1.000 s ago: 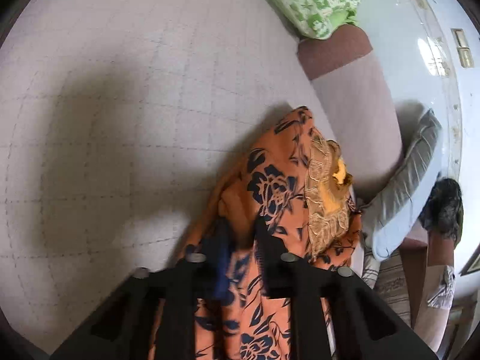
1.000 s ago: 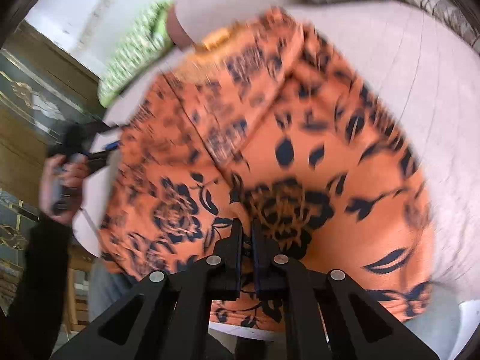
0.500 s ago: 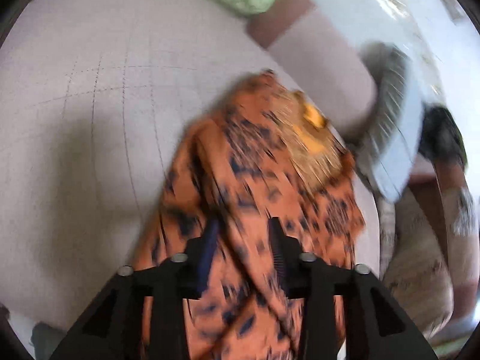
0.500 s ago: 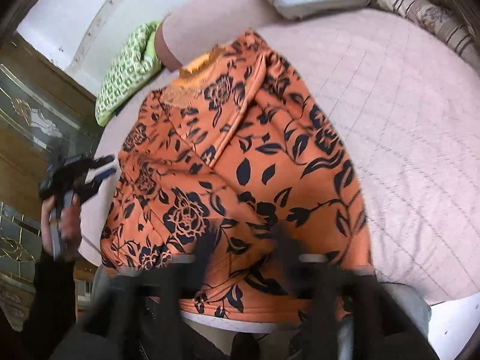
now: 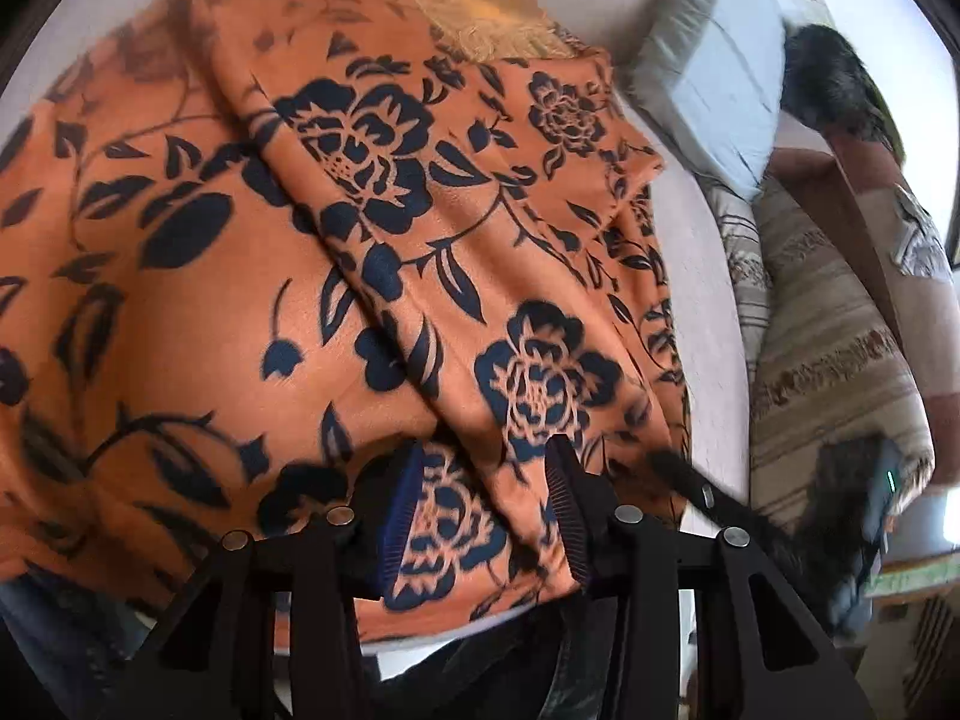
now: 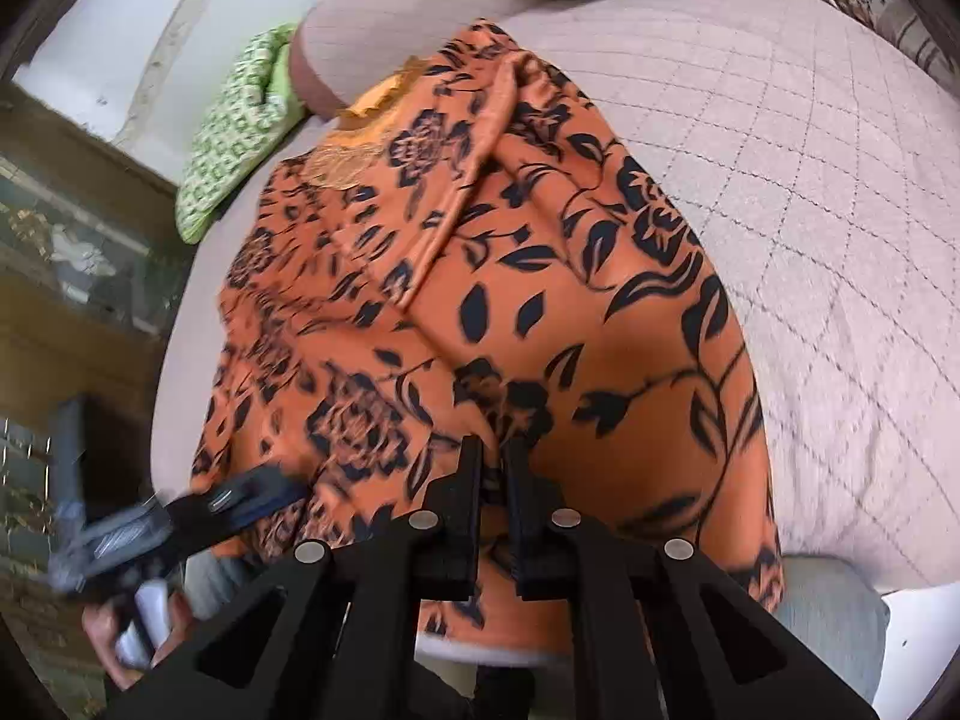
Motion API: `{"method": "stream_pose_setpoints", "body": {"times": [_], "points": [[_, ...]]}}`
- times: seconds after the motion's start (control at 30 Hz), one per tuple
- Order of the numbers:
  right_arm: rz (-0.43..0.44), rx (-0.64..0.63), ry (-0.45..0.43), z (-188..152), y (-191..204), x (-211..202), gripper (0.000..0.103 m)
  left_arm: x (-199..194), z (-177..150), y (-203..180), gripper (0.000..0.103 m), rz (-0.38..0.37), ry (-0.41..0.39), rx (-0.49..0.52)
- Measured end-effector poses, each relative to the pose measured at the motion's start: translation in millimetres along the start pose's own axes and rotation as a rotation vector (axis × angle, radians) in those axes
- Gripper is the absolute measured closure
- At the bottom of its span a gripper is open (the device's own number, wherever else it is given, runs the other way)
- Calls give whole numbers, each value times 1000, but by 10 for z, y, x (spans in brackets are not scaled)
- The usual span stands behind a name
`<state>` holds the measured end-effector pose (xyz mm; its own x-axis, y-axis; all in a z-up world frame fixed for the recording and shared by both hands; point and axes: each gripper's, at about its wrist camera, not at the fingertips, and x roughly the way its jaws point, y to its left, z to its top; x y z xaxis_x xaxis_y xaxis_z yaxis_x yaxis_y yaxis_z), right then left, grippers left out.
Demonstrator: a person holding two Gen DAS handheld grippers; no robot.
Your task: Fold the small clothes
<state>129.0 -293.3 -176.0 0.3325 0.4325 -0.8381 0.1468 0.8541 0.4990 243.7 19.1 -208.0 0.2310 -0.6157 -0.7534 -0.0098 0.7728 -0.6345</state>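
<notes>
Right wrist view: the orange floral garment (image 6: pixel 480 300) is spread on the quilted bed (image 6: pixel 810 168); its near hem is pinched by the closed right gripper (image 6: pixel 493 468), seemingly for folding; the left gripper (image 5: pixel 480 504), half-open, straddles cloth ungripped.

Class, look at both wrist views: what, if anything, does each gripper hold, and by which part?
The right gripper is shut on the orange floral garment, pinching its near hem. The left gripper stands open over that hem, holding nothing.
</notes>
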Motion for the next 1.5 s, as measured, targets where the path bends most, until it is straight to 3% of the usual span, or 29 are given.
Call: {"method": "stream_pose_setpoints", "body": {"times": [0.03,0.07,0.1,0.17,0.27,0.37,0.43,0.53,0.6,0.63,0.67,0.7,0.73,0.9,1.03,1.3,1.5], "points": [[5,-3,4,-42,-6,-16,96,79,42,-50,73,14,9,12],[-4,-4,14,-79,-28,-2,96,151,83,-67,97,35,25,19],[-14,-4,24,-91,-47,25,96,196,91,-71,100,43,43,16],[-16,13,34,-97,-102,25,97,120,84,-87,101,30,30,6],[10,-10,-32,-71,-18,-225,97,-223,-51,-195,101,-29,-18,71],[13,-22,-32,-38,-11,-257,98,-275,-69,-76,101,-4,-11,56],[-37,-5,24,-40,-103,-49,96,-175,-36,73,100,44,30,30],[-79,37,67,-75,-179,94,92,-233,-45,79,96,-12,68,15],[-27,34,-1,-96,-119,-99,86,-430,-32,-40,80,-48,38,88],[-15,25,-28,-82,-76,-187,67,-553,-28,-73,74,-67,15,110],[-10,10,-61,-57,-25,-287,56,-707,36,-116,65,-82,-29,124],[-11,-6,-97,-12,32,-390,43,-823,118,-143,61,-79,-66,130],[-8,-25,-131,61,100,-492,41,-919,193,-148,60,-73,-90,135],[14,-79,-182,661,330,-630,38,-1511,971,-66,57,42,-273,71],[-2,-88,-191,1334,349,-478,38,-1665,1599,78,57,89,-329,-3],[-61,-5,-90,2658,242,482,38,-849,2850,165,55,275,-294,-43],[-144,-2,-68,3274,334,1116,38,-125,3522,219,56,371,-269,-53]]}}
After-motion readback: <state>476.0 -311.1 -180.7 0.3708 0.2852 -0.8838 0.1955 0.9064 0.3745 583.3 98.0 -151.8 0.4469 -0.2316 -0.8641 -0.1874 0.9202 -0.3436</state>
